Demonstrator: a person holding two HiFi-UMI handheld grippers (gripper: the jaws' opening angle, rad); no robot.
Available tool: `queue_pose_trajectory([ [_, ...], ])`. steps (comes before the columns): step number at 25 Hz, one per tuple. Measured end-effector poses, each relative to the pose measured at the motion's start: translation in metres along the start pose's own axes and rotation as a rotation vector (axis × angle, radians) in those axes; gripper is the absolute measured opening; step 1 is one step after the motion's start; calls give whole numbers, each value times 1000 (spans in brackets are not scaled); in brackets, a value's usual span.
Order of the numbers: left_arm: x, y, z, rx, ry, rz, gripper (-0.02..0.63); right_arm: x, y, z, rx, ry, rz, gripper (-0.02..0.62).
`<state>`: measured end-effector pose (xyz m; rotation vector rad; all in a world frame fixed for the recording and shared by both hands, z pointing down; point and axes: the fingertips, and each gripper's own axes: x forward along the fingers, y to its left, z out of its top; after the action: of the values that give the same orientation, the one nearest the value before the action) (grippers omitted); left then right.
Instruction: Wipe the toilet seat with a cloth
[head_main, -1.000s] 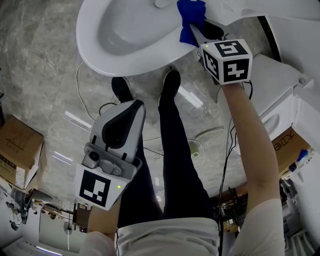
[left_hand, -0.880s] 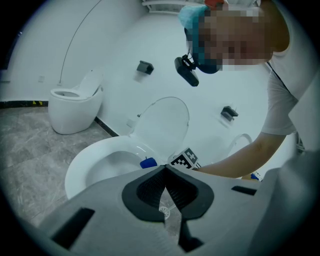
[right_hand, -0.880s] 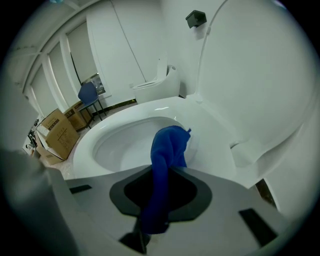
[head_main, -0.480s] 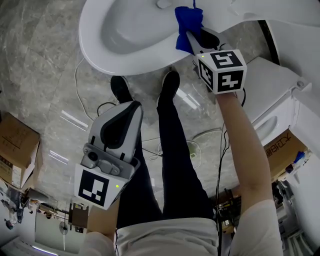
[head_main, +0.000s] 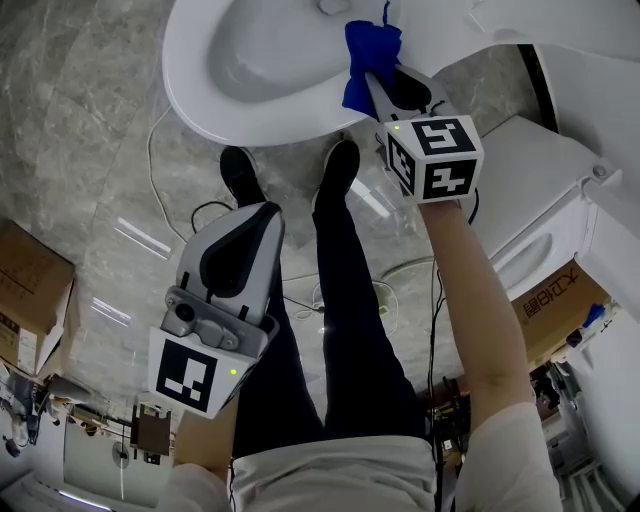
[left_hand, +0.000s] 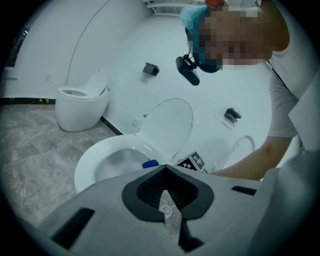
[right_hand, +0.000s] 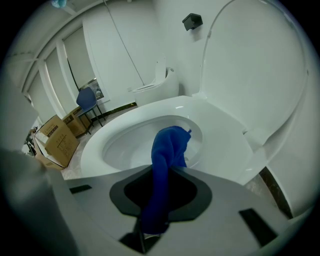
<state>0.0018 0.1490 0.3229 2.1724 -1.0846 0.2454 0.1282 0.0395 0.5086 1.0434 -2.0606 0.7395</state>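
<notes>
A white toilet seat (head_main: 190, 90) is seen from above, with its lid (right_hand: 255, 65) raised. The left gripper (head_main: 262, 210) is held well apart from it, jaws closed on nothing. The right gripper (head_main: 380, 80) is clamped on a blue cloth (head_main: 368, 50), which is set at the seat's inner rim. Wiping is judged to be under way, with most of the ring probably left to cover.

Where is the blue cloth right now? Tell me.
Top centre of the head view: the blue cloth is pinched in the right gripper, bunched over the toilet seat's inner edge, right of the bowl.
</notes>
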Motion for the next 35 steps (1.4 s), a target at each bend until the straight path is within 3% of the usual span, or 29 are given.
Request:
queue_pose_trajectory([
  [35, -25, 44, 5, -20, -27, 45, 5, 7, 78, -8, 45, 22, 38, 52],
])
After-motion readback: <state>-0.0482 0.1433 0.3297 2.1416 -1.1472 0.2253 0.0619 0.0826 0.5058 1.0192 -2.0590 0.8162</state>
